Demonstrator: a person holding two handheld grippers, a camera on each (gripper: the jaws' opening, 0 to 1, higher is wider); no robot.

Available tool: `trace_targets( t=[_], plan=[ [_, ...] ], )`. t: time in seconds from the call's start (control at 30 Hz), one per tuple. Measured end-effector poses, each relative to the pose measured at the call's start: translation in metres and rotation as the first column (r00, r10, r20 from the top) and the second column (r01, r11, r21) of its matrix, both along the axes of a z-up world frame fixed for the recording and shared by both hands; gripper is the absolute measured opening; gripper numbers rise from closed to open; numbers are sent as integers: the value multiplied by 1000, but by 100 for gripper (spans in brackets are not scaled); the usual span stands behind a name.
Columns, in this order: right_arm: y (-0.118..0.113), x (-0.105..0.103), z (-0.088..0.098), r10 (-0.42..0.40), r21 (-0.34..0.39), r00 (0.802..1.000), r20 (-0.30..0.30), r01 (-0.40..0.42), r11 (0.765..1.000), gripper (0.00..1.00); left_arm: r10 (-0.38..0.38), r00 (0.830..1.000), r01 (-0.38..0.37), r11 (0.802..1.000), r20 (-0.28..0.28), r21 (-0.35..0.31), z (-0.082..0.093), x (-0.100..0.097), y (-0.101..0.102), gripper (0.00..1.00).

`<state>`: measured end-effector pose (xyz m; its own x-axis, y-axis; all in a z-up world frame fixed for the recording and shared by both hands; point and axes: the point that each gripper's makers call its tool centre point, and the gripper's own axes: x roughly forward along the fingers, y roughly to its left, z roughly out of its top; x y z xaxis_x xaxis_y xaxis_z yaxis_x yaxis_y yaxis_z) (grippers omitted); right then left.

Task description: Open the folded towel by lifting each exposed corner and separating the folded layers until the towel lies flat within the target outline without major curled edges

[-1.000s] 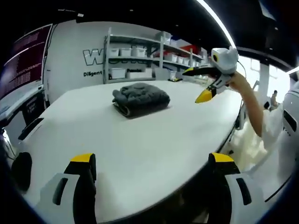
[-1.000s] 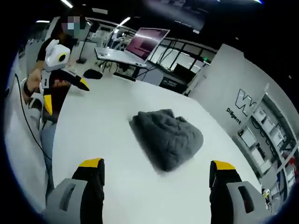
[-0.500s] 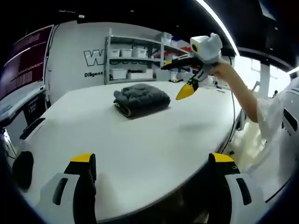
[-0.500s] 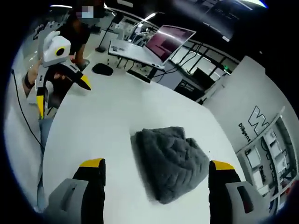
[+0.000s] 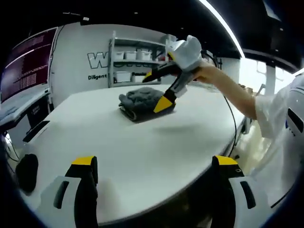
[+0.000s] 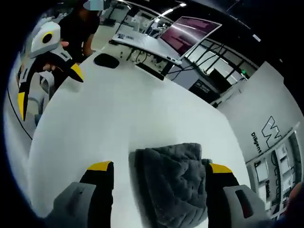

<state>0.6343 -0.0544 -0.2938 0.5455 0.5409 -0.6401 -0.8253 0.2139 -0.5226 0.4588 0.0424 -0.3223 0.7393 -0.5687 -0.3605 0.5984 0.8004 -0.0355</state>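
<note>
White counter [image 5: 142, 142] carries the folded grey towel [image 6: 175, 185], with the right gripper [image 6: 154, 183] released around it and the left gripper [image 5: 154, 175] released, well apart from it.

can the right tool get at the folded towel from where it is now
Probably yes: the right tool hangs open right over the folded grey towel, which lies between its jaws, with nothing in between. The left tool stays far off.

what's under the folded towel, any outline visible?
The grey towel lies folded on the bare white table, with the open right gripper above it. No outline shows around it. Whatever is marked beneath the towel is covered.
</note>
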Motion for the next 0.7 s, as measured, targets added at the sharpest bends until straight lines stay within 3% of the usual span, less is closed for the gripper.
trace_targets(
  t=[0.2,0.43,0.57,0.7],
  plan=[
    [11,17,-5,-8,-6,1000,-8,7,1000,67,1,1000,-1,1000,7,1,3,-3,1,98],
    [14,28,-10,6,-6,1000,-9,-6,1000,40,14,1000,-14,1000,2,3,3,-5,6,98],
    [12,25,-16,11,-8,1000,-15,-11,1000,33,13,1000,-13,1000,2,5,2,-5,6,98],
    [11,18,-18,37,18,999,-14,-37,999,19,16,1000,-16,1000,3,2,1,-5,6,98]
  ],
)
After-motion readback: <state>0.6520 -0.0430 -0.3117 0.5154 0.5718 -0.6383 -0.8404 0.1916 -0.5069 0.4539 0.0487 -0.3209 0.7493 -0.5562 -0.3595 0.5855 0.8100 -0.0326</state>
